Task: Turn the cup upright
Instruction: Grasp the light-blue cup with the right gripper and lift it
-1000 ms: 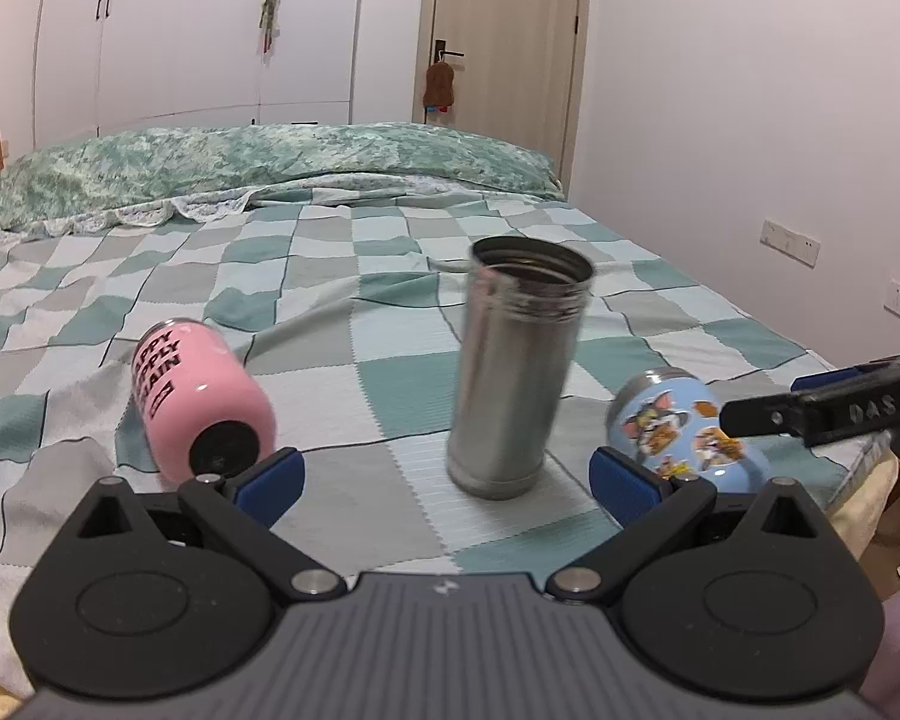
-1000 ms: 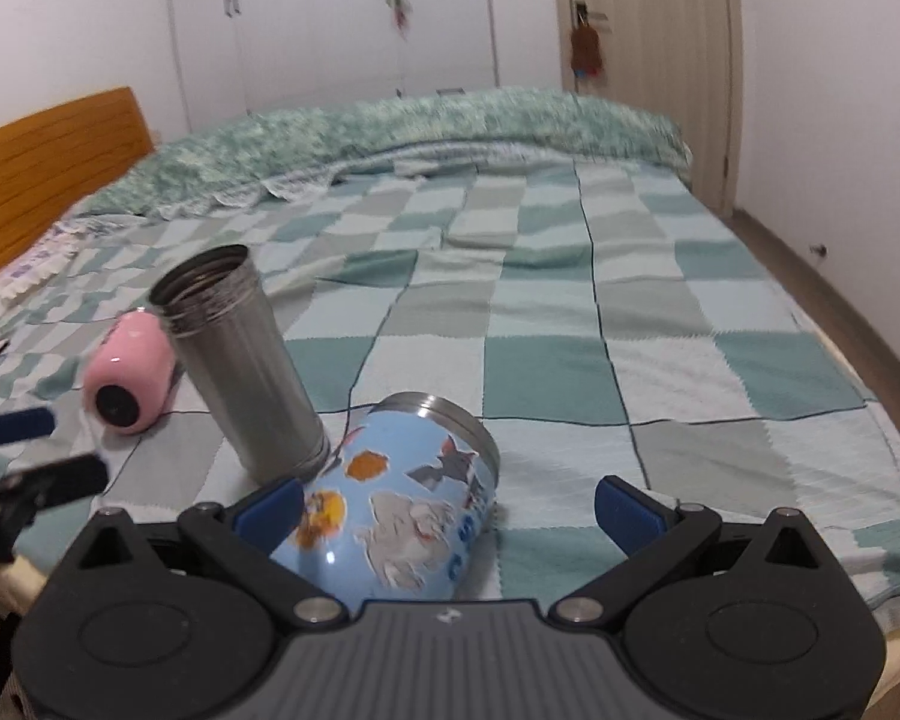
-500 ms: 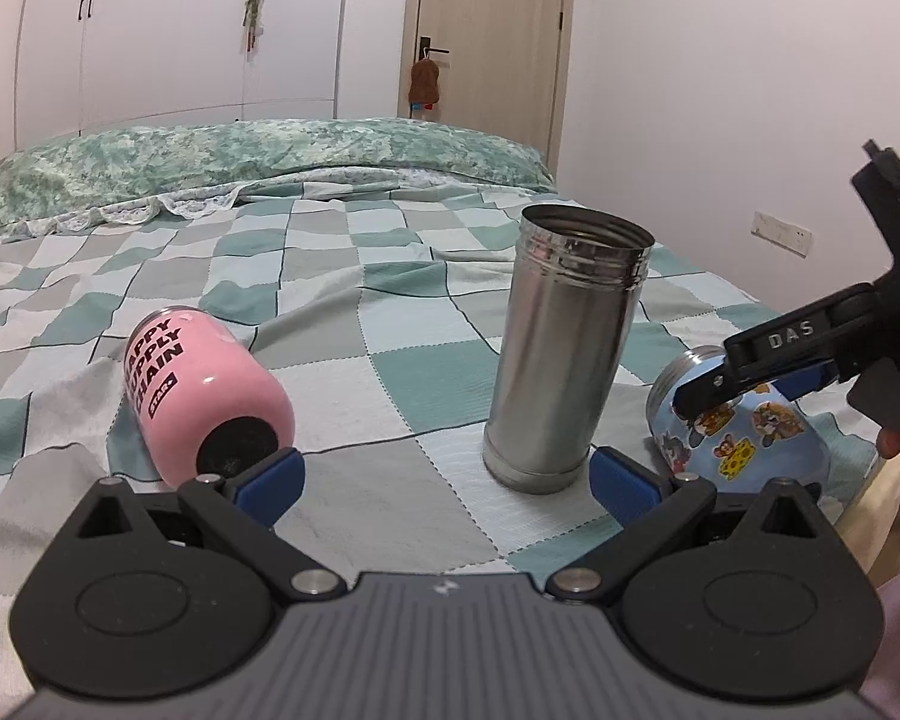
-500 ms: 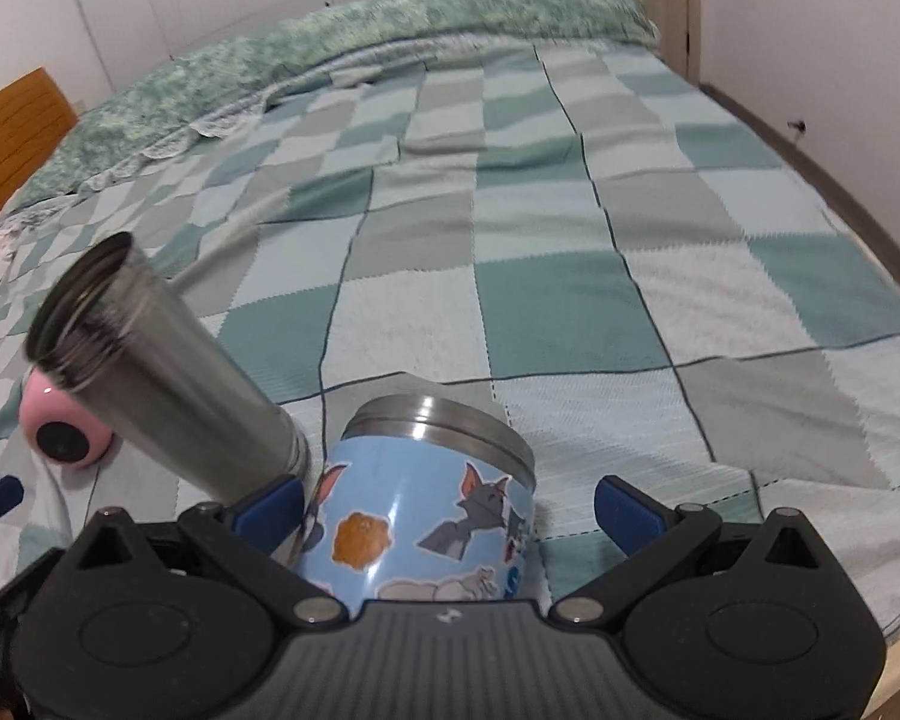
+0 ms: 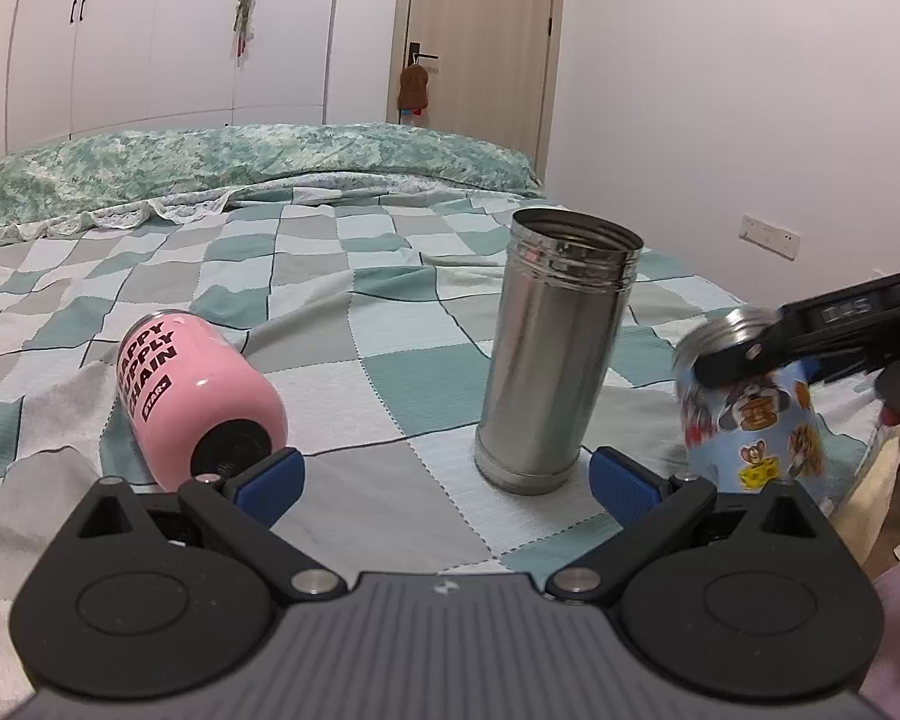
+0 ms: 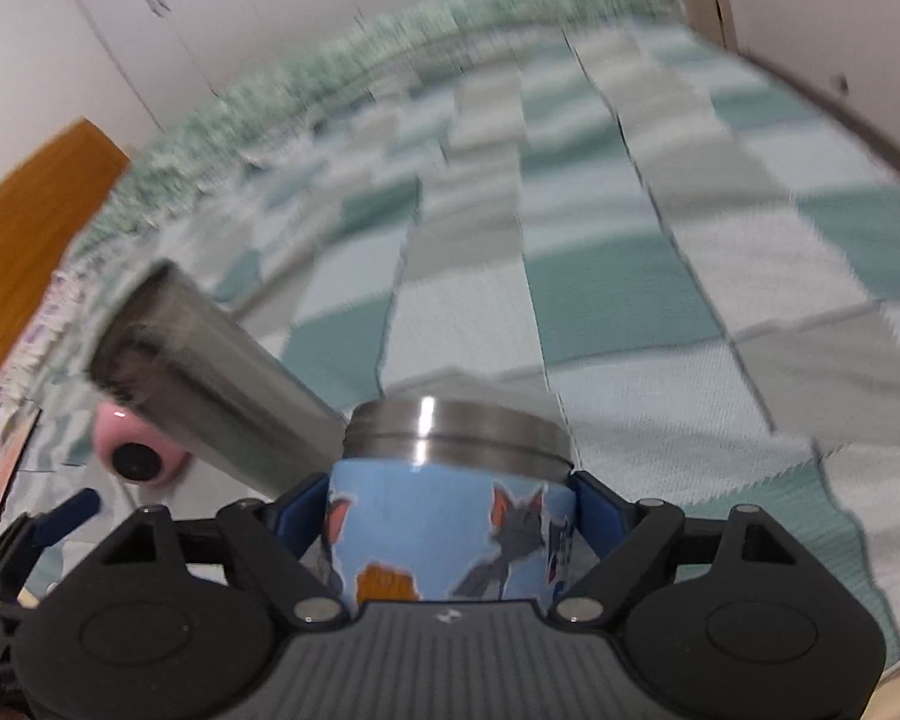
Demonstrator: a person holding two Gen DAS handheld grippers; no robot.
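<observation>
A blue cartoon cup [image 6: 444, 534] with a steel rim sits between the blue pads of my right gripper [image 6: 450, 510], which is shut on it. In the left wrist view this cup [image 5: 750, 420] stands nearly upright at the right bed edge, with the right gripper's finger [image 5: 810, 336] across its top. A pink cup [image 5: 192, 396] lies on its side at the left. My left gripper [image 5: 444, 474] is open and empty, low in front of the steel tumbler [image 5: 552, 348].
The steel tumbler stands upright on the checked bedspread [image 5: 390, 312]; it also shows in the right wrist view [image 6: 210, 378], beside the blue cup. Pillows [image 5: 240, 162] lie at the far end. A wall [image 5: 750, 90] is on the right.
My right gripper closed on the blue cup and tipped it from lying on its side to nearly upright. The left gripper shifted slightly; the right wrist view is motion-blurred.
</observation>
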